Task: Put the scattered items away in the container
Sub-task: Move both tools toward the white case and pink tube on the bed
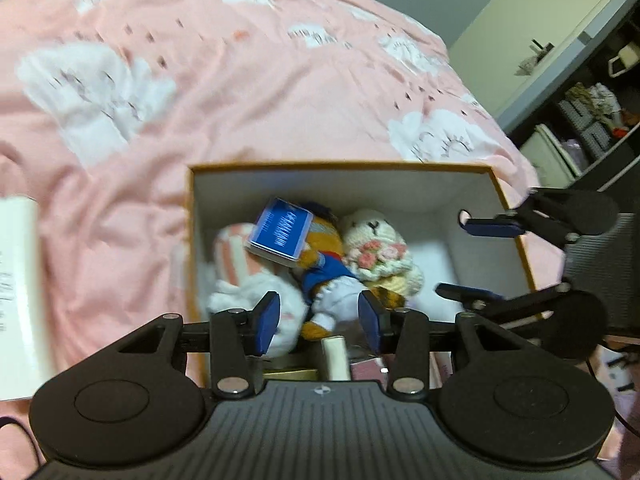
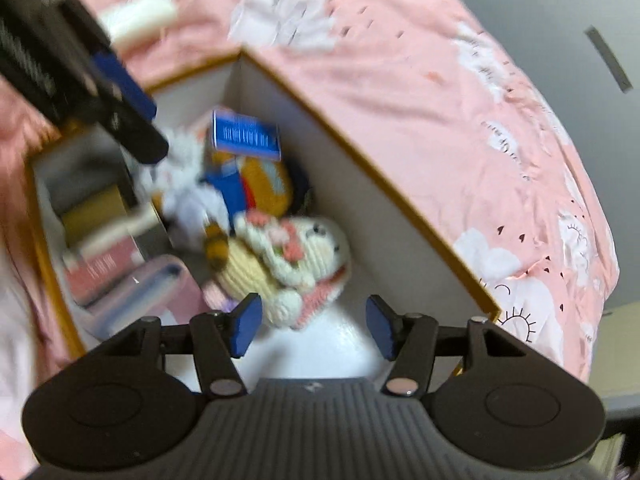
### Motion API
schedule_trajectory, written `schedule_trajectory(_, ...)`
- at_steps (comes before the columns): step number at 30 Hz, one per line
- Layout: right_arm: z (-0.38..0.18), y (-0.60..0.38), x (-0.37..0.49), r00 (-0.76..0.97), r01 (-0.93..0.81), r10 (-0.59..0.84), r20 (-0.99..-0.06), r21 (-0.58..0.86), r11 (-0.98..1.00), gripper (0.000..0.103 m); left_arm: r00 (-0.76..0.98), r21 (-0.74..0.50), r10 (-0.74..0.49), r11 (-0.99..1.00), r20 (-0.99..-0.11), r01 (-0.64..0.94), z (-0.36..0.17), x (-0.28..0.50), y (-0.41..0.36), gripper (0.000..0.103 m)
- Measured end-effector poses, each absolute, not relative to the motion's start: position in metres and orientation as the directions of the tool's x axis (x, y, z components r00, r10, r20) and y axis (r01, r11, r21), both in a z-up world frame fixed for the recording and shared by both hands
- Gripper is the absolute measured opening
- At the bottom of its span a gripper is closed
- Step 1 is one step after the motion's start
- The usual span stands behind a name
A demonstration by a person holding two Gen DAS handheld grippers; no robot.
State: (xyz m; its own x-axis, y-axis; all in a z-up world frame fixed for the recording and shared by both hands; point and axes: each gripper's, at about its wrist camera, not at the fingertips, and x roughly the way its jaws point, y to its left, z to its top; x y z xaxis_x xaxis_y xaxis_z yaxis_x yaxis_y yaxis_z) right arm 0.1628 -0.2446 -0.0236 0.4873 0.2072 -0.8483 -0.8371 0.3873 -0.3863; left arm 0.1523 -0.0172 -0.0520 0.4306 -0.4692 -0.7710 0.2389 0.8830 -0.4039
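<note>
Both grippers sit over the box [image 1: 340, 168], which rests on the pink bedspread [image 1: 240, 80].

L gripper [image 1: 318, 322]: jaws spread, nothing between pads. It points down into the near half of the box, above the orange/blue plush [image 1: 320, 276]. Judged: hovering over the drop zone with no load.

R gripper [image 2: 314, 328]: jaws spread, empty. It points at the white box floor just beside the knitted bunny [image 2: 296, 256]. In L view it comes in over the box's right rim [image 1: 480, 258].

Contents, piled toward 1 corner and the middle, touching each other:
- blue card pack [image 1: 280, 234] lying tilted on top of the plush
- bunny w/ pink flowers, on its side against the plush
- white soft toy [image 1: 248, 292] and a pink-striped item [image 1: 236, 248]
- small boxes and a pink case [image 2: 132, 280] packed at the near end, prob. set flat to save room

1 white box [image 1: 18, 292] lies outside on the bedspread, left of the container. Judged: it is left to put in.

Writing: pack shows white print, unreadable from blur. White box has dark text along 1 edge, illegible. No brand legible.
</note>
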Motion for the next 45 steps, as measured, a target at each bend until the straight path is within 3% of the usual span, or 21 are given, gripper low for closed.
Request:
schedule_trajectory(2, -0.011, -0.213, 0.155, 0.505, -0.823, 0.249, -0.826, -0.374, 0.429, 0.068, 0.465, -0.358, -0.428, 0.904, -0.775, 0.235, -0.043, 0.145, -0.015, 0.050)
schedule_trajectory(10, 0.016, -0.190, 0.134, 0.557, -0.750, 0.377, -0.741, -0.253, 0.611, 0.068, 0.572, -0.204, -0.276, 0.961, -0.772, 0.187, -0.019, 0.111, -0.009, 0.051)
schedule_trajectory(18, 0.028, -0.169, 0.099, 0.541, -0.725, 0.493, -0.681, -0.080, 0.684, 0.075, 0.644, -0.118, -0.199, 0.979, -0.739, 0.167, -0.005, 0.084, 0.007, 0.054)
schedule_trajectory(28, 0.023, -0.127, 0.082, 0.527, -0.676, 0.581, -0.620, 0.109, 0.729, 0.076, 0.623, -0.098, -0.093, 0.995, -0.777, 0.026, -0.006, 0.061, 0.061, 0.054)
schedule_trajectory(36, 0.005, -0.074, 0.070, 0.427, -0.748, 0.587, -0.688, 0.097, 0.657, 0.072, 0.604, -0.120, -0.036, 0.988, -0.796, -0.098, -0.006, 0.061, 0.119, 0.054)
schedule_trajectory(41, -0.014, -0.044, 0.068, 0.330, -0.796, 0.587, -0.740, 0.117, 0.594, 0.057, 0.584, -0.127, -0.039, 0.986, -0.811, -0.110, -0.014, 0.065, 0.133, 0.054)
schedule_trajectory(45, -0.035, -0.019, 0.072, 0.252, -0.821, 0.557, -0.791, 0.131, 0.556, 0.055, 0.554, -0.104, -0.032, 0.990, -0.832, -0.097, -0.026, 0.073, 0.135, 0.054)
